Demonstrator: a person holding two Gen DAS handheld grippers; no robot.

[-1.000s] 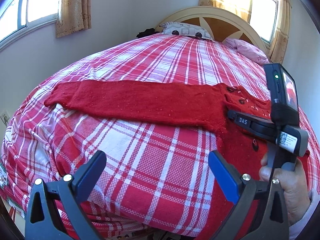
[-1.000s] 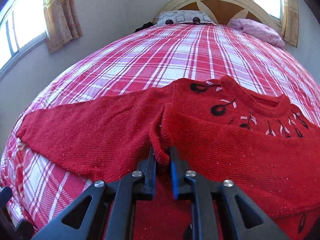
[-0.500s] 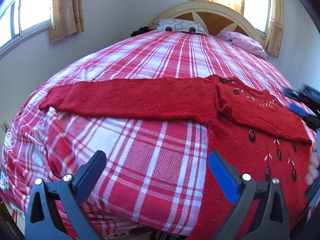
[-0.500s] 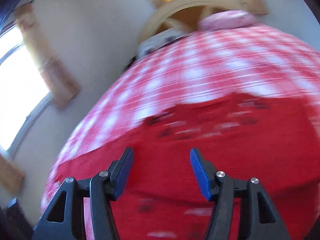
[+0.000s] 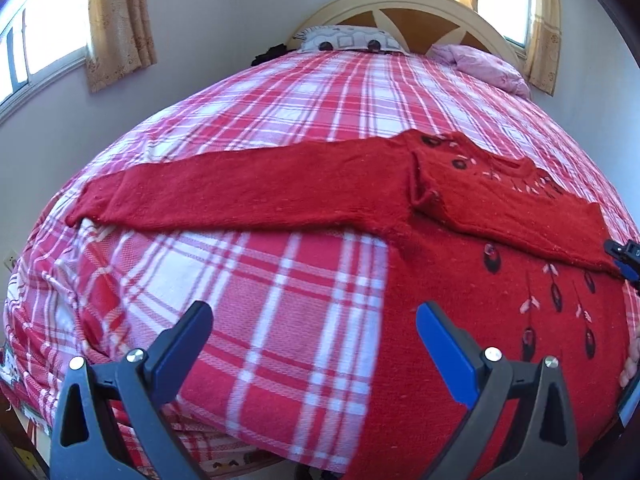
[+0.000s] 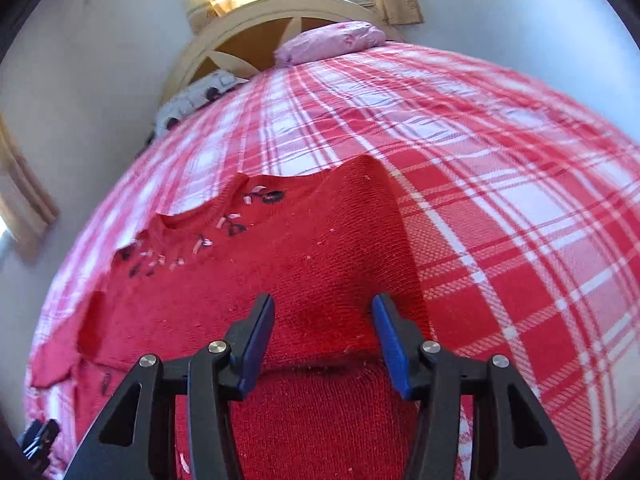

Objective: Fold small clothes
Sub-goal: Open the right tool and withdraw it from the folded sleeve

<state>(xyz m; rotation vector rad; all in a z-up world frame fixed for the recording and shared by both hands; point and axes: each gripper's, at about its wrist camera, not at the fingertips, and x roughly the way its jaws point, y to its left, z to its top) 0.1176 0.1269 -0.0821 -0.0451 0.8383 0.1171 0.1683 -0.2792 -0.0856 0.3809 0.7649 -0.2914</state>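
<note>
A small red knit sweater [image 5: 500, 292] with dark flower motifs lies flat on the plaid bed. Its left sleeve [image 5: 248, 196] stretches out to the left. Its right sleeve [image 5: 520, 216] is folded across the chest. My left gripper [image 5: 312, 340] is open and empty, hovering over the bedspread near the sweater's lower left edge. My right gripper [image 6: 324, 332] is open and empty, low over the folded sleeve's shoulder fold [image 6: 340, 248]. Its tips show at the right edge of the left wrist view [image 5: 624, 256].
The red and white plaid bedspread [image 5: 320, 96] covers the whole bed. A patterned pillow [image 5: 344, 38] and a pink pillow [image 5: 484, 66] lie by the curved headboard [image 5: 412, 12]. Walls and curtained windows stand close on both sides.
My right gripper let go of the right sleeve's cuff after laying it across the chest, opened, and swung right to the sweater's right side. My left gripper stayed open and shifted a little.
</note>
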